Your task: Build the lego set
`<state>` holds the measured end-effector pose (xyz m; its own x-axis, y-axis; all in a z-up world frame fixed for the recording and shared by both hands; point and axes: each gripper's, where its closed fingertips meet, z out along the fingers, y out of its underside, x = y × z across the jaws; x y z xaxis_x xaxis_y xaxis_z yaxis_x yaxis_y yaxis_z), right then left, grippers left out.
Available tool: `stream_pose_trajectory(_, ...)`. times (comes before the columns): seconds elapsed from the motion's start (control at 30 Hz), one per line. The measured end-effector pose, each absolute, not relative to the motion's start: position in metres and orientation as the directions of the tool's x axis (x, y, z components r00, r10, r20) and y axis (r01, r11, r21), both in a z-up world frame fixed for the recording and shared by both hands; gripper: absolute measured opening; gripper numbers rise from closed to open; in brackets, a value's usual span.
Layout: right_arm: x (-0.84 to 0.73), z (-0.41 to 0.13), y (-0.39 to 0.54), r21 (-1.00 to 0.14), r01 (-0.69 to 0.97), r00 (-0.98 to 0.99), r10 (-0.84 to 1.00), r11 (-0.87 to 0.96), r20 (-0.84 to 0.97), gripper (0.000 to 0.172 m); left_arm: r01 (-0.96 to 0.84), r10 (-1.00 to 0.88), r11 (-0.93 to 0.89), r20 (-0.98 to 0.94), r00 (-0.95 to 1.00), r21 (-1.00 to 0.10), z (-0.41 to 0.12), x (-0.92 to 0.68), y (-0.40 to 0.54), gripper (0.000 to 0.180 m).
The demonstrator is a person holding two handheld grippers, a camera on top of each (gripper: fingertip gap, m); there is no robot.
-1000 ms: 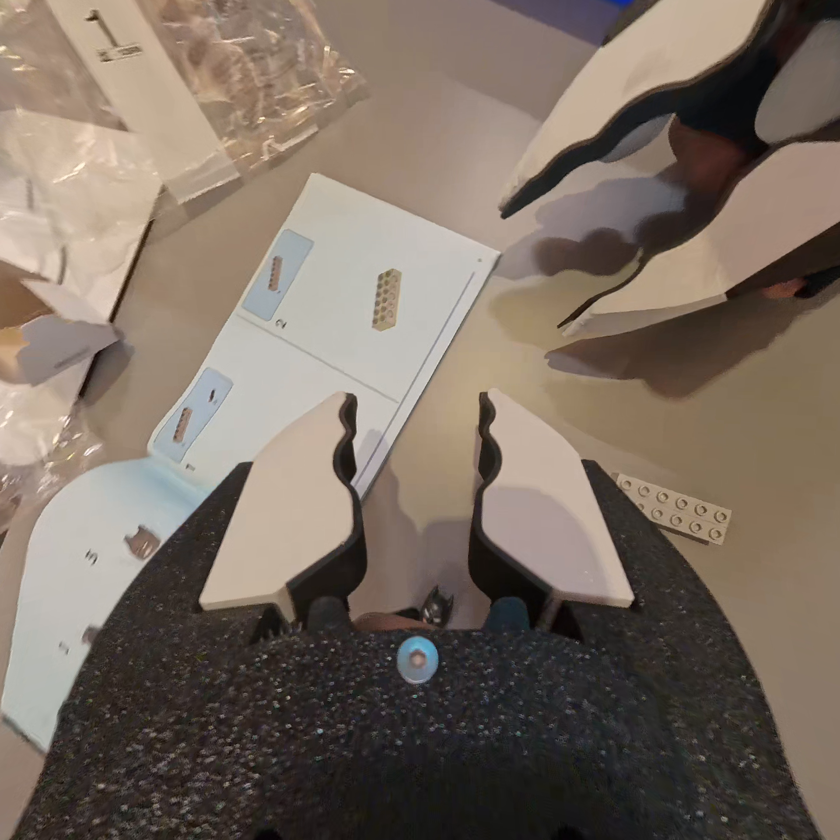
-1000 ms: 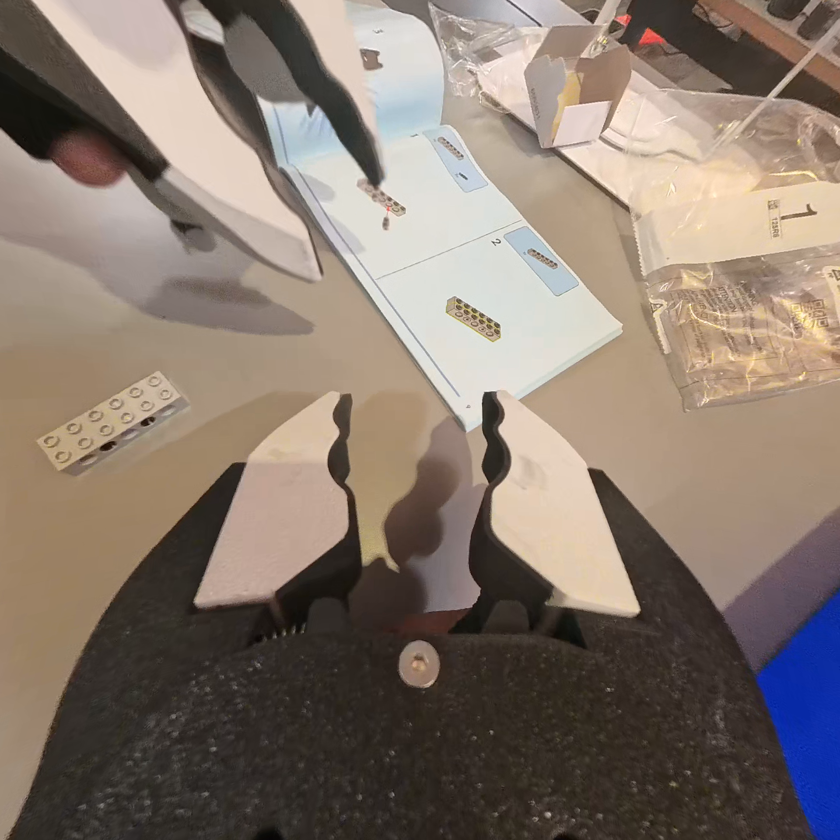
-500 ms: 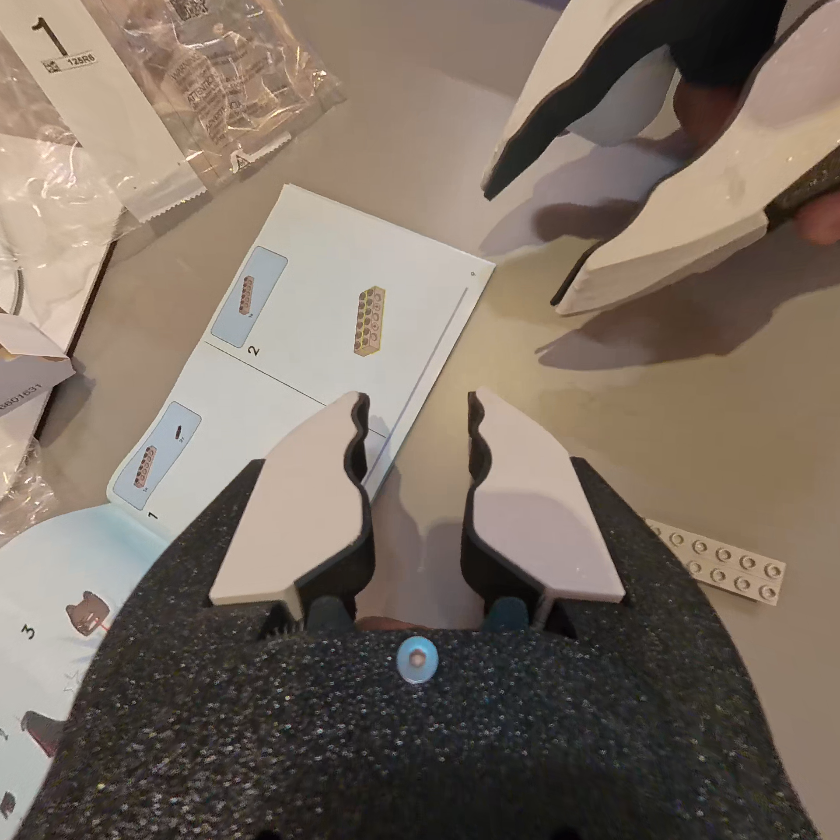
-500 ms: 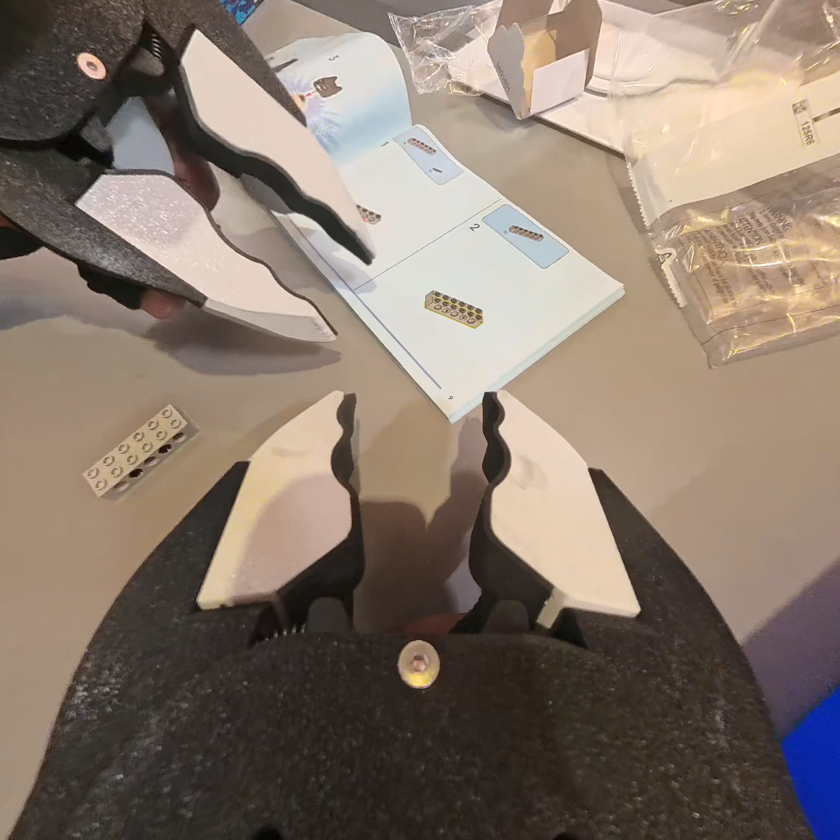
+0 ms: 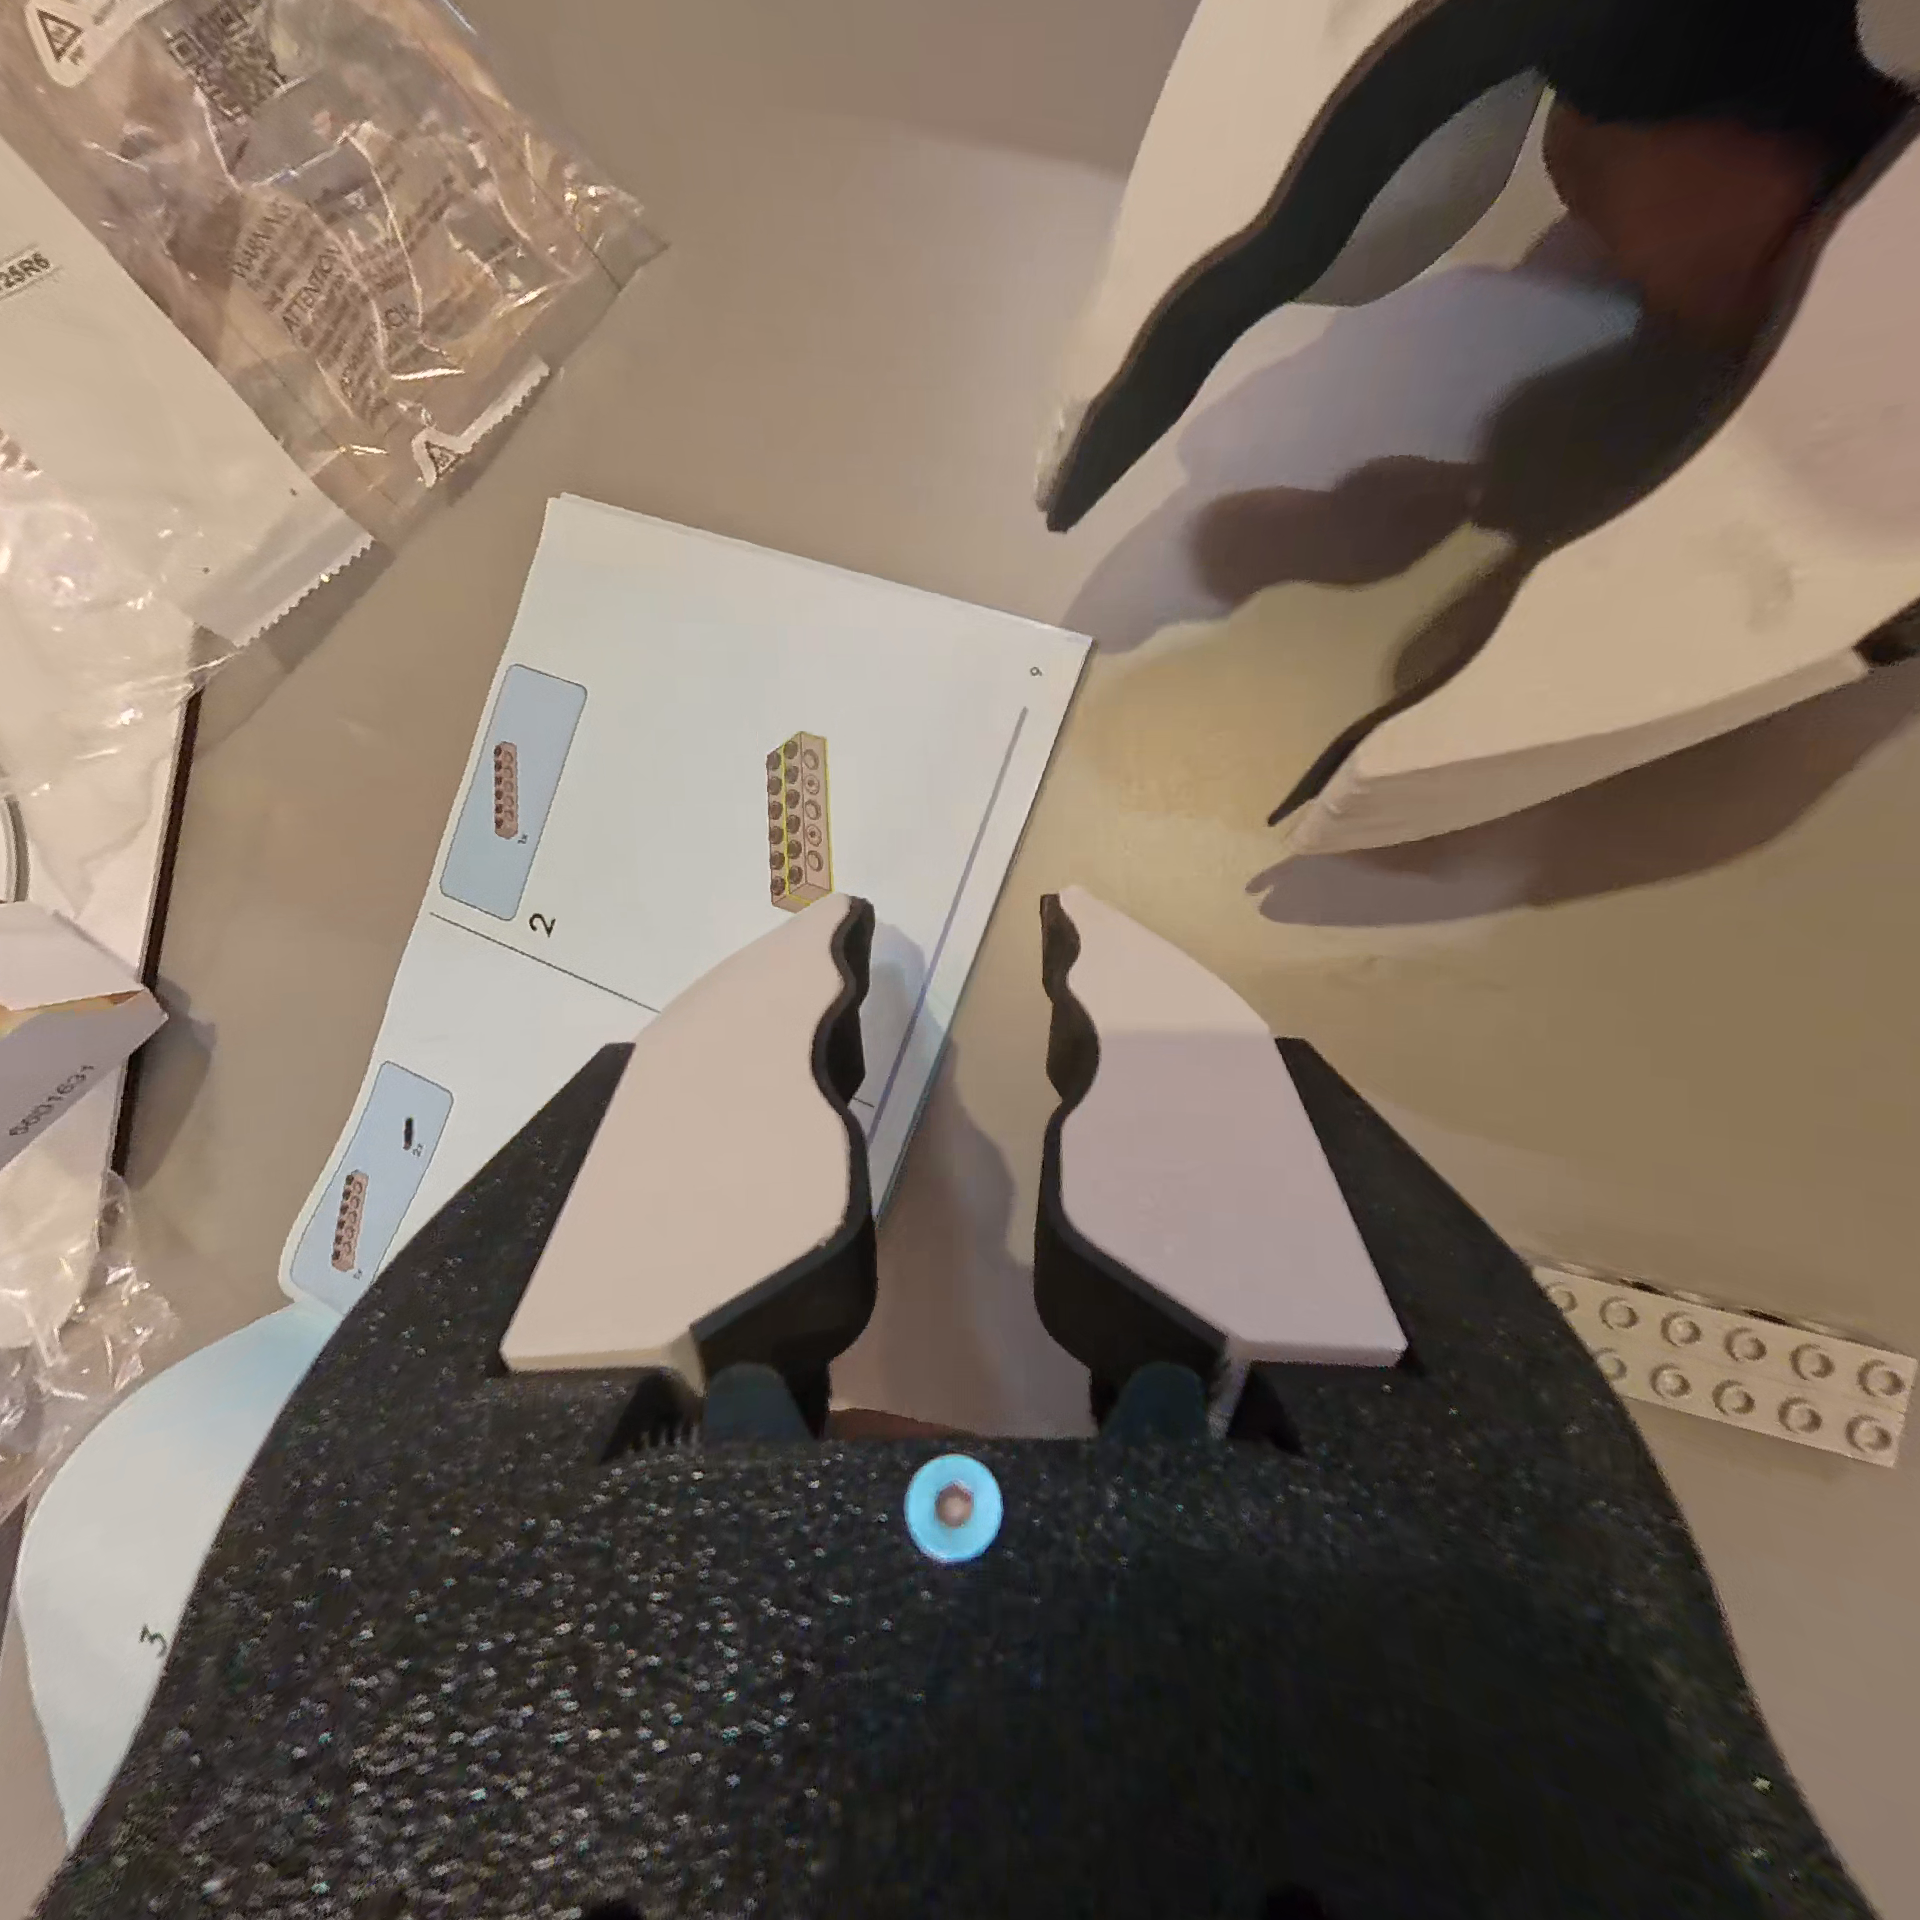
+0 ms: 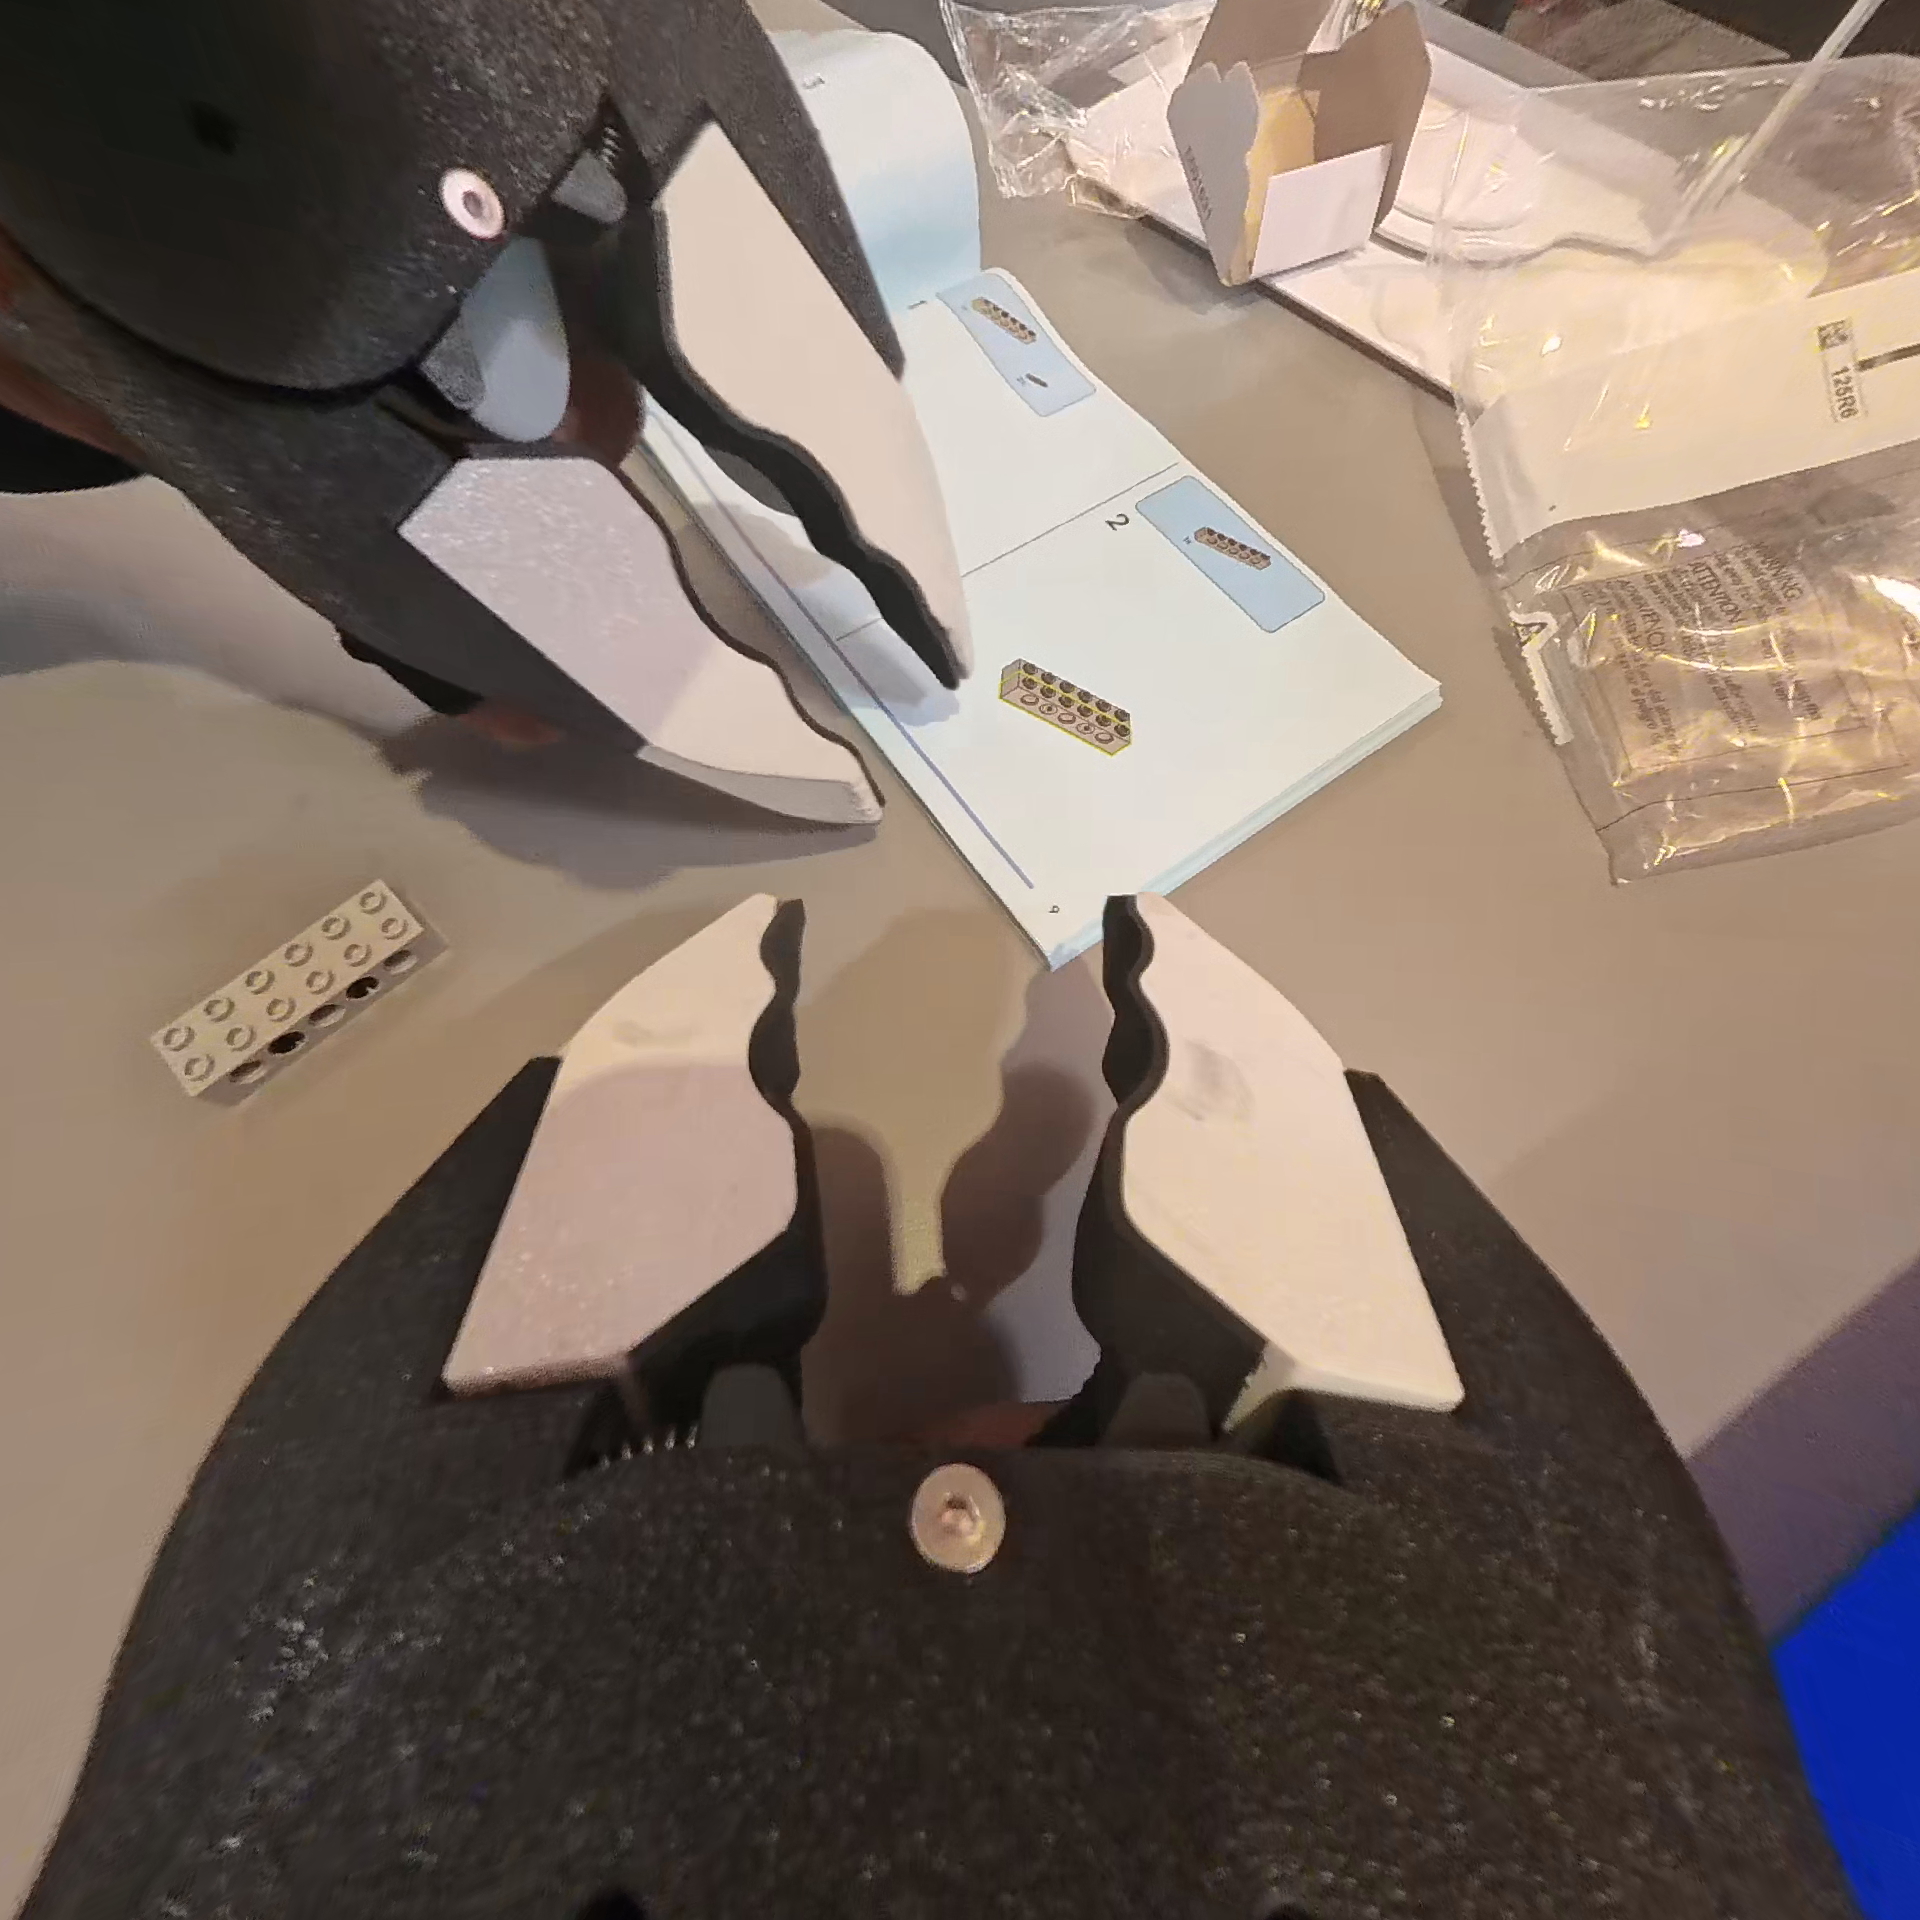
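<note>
Tabletop [image 6: 1558, 1091] beige, open booklet [image 6: 1195, 727], grey brick [image 6: 301, 997], plastic bags [image 6: 1714, 623], both jaws apart, bare.

Just ahead of the left gripper [image 5: 956, 909], the open pale-blue booklet [image 5: 727, 665] bears printed step numerals and a small page number at its corner. Farther ahead-left, the clear plastic bag [image 5: 343, 239] carries warning print and a coded white label strip [image 5: 125, 395]. The small cardboard box [image 5: 62, 1070], far left, shows a code.
</note>
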<state>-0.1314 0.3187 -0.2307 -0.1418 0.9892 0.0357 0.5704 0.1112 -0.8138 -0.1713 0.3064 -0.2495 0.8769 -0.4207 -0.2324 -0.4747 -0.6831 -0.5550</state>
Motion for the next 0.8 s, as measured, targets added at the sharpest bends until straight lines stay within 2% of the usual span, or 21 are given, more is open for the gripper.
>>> stream_pose_trajectory(0.43,-0.1307,-0.2308,0.3162,-0.815,0.57,-0.166,0.986,0.1,0.005,0.056,-0.457,-0.444,-0.696,-0.168,0.88,-0.554,-0.2578,-0.1641,0.3151,0.03)
stream_pose_trajectory(0.57,-0.1306,-0.2307,0.3163,-0.816,0.57,-0.167,0.986,0.095,-0.002,0.055,-0.447,-0.448,-0.7,-0.144,0.882,-0.557,-0.2588,-0.162,0.3129,0.022)
stream_pose_trajectory(0.8,-0.1305,-0.2304,0.3162,-0.817,0.568,-0.168,0.986,0.094,-0.004,0.055,-0.447,-0.452,-0.704,-0.137,0.881,-0.552,-0.259,-0.1621,0.3109,0.02)
